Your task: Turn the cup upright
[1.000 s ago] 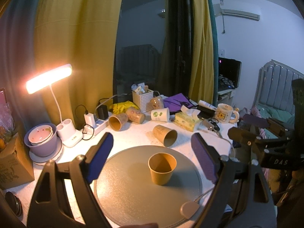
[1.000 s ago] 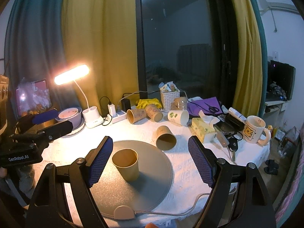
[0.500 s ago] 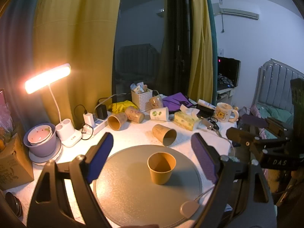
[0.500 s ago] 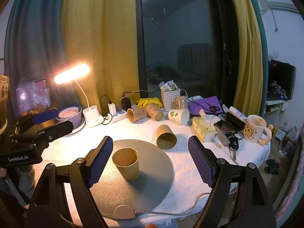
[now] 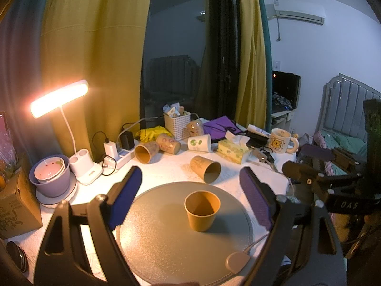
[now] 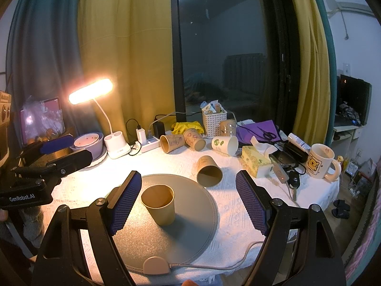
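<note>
"GenRobot.AI" label (image 6: 22,199) on left gripper (image 5: 190,195)

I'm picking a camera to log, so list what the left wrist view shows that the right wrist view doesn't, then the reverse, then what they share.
Left wrist only: the wall air conditioner, the grey padded headboard and the right gripper's body. Right wrist only: the slippers on the floor and the left gripper's body. Both: the upright paper cup on the round grey mat, a tipped cup behind it, the lit lamp, and open, empty jaws.
</note>
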